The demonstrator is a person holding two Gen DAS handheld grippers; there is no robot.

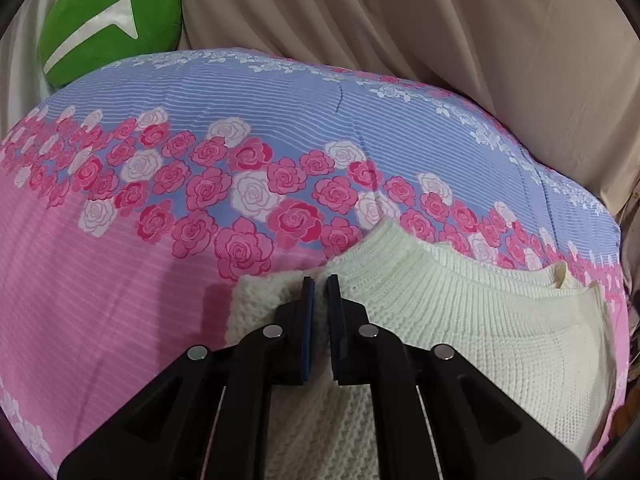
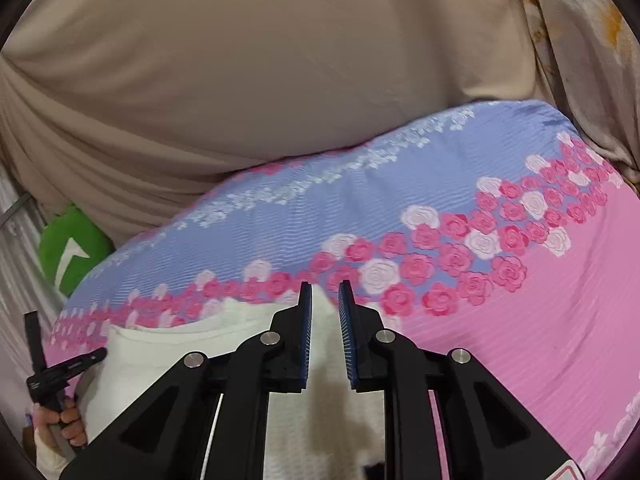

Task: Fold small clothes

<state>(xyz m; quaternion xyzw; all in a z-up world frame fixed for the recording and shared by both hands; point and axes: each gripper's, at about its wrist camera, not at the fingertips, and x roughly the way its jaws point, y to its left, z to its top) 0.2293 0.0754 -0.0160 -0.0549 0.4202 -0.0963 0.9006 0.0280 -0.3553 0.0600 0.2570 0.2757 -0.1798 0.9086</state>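
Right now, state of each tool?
Left tool: shut on the white knit sweater.
Right tool: open, holding nothing, poised over the sweater.

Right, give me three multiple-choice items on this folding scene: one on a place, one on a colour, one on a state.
1. Where does the knit garment lie?
A. on the floral bedspread
B. on the green cushion
C. on a bare floor

2. What colour is the garment?
A. grey
B. cream-white
C. navy

3. How is the left gripper?
A. wide open above the cloth
B. out of view
C. pinched on the knit

Key: 1 A, knit rests on rose-printed cloth; 2 B, pale in both views; 3 C, knit fabric sits between the near-closed fingers.
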